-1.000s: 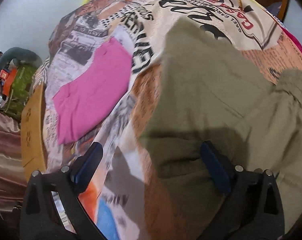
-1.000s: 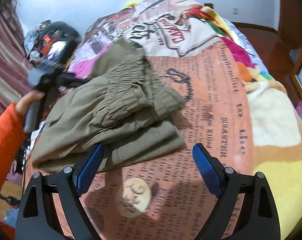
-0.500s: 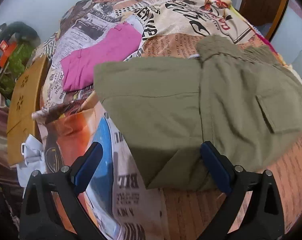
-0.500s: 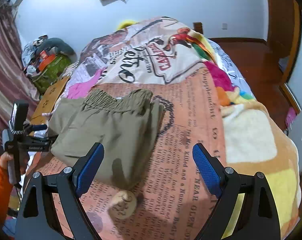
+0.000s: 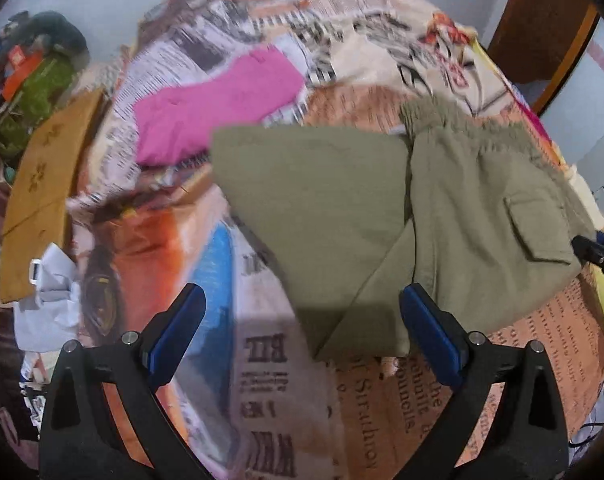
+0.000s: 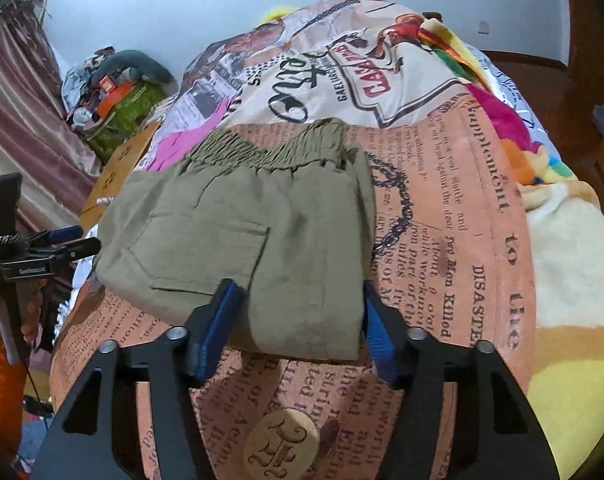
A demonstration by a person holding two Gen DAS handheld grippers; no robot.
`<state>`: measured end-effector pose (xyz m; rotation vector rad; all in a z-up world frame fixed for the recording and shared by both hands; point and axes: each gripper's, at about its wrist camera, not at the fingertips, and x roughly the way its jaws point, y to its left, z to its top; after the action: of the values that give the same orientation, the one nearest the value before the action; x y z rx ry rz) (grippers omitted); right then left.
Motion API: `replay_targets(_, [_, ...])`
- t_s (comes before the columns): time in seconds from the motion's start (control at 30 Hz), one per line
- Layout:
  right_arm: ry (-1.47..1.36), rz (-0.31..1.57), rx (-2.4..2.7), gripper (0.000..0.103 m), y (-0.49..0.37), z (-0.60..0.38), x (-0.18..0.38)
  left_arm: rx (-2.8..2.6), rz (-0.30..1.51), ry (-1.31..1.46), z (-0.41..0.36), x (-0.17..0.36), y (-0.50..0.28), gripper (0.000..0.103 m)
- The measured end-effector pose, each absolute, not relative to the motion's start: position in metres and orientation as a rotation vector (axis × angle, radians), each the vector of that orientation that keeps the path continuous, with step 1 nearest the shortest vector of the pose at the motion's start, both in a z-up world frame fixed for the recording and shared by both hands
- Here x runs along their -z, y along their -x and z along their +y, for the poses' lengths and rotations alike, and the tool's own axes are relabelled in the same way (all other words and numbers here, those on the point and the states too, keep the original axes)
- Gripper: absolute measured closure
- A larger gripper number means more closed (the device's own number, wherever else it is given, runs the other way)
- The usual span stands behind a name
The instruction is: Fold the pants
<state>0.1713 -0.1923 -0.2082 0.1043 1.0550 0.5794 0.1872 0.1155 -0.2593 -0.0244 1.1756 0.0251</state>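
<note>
Pants point(image 6: 238, 240) lie folded into a compact olive bundle on the bed point(image 6: 482, 240), elastic waistband at twelve o'clock in the right wrist view and a flapped pocket facing up. A second ago the bundle was thicker and rumpled, with the left tool down against it; half a second ago both tools had backed off and the cloth had settled flat. Now the right tool point(image 6: 298, 320) has come in close again, its blue pads apart and straddling the near edge of the bundle at six o'clock, narrower than they stood before but not pinching anything I can see. The left tool point(image 5: 302, 332) hangs wide apart over the bedspread, its right pad just beside the near corner of the pants, which spread from the centre out to three o'clock in that view. A pink garment point(image 5: 218, 108) sits beyond at eleven o'clock, apart from the pants.

To my eye the folding itself looks finished or nearly so: edges line up and no leg trails loose. The right tool's closing-in suggests one more grasp, perhaps to shift or tidy the bundle.
</note>
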Motion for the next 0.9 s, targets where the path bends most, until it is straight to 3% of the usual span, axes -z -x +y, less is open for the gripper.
replay_targets(0.47, [-0.045,1.042,-0.584,0.055,-0.166,-0.19,0.21,-0.161,1.21,0.105,0.171,0.281,-0.165,0.003])
replay_targets(0.57, [-0.038,1.045,-0.578,0.055,-0.166,-0.188,0.207,-0.19,1.185,0.114,0.177,0.268,-0.163,0.009])
replay_targets(0.9, [-0.063,0.994,-0.562,0.055,-0.188,-0.194,0.176,-0.07,1.001,0.067,0.132,0.202,-0.202,0.009])
